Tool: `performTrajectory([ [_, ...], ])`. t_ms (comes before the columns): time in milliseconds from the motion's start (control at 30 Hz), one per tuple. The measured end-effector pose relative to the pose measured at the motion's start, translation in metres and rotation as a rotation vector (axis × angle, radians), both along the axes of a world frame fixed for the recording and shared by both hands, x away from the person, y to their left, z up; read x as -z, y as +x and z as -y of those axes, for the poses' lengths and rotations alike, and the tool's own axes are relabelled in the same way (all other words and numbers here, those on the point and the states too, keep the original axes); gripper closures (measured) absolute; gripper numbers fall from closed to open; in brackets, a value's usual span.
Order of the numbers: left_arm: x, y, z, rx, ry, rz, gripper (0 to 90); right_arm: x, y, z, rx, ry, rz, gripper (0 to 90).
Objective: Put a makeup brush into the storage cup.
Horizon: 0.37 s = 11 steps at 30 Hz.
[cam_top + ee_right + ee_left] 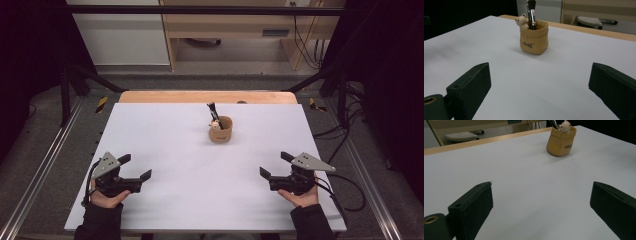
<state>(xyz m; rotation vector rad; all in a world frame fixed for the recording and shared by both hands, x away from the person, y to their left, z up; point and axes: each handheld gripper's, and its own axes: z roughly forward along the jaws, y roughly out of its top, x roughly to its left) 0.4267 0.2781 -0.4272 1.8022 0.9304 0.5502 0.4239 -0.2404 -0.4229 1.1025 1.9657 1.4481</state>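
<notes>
Your left gripper (134, 167) sits low at the near left of the white table (165, 150), held in your left hand (106, 196), jaws spread wide with nothing between them. Your right gripper (273, 165) mirrors it at the near right, held in your right hand (300, 196), jaws likewise wide apart and empty. Both point inward toward the table's middle. Farther back, well apart from both grippers, a tan pouch-shaped holder (220, 130) stands upright near the far centre. It carries a small bear figure (521, 20) at its rim and a dark-handled brush (531, 12) standing inside. Beyond runs the table's wooden edge (200, 96).
</notes>
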Motion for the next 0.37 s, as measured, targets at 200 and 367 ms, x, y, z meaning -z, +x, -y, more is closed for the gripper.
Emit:
performTrajectory([
  [200,0.0003,-0.0002,0.0004,-0.002,0.002,0.002,4.0,0.0009,-0.0029,0.0025,0.003,0.006,0.004,4.9],
  [367,0.0008,0.0001,0.0008,-0.004,-0.003,0.001,4.0,0.0011,-0.0037,0.0025,0.002,0.005,0.003,4.8],
])
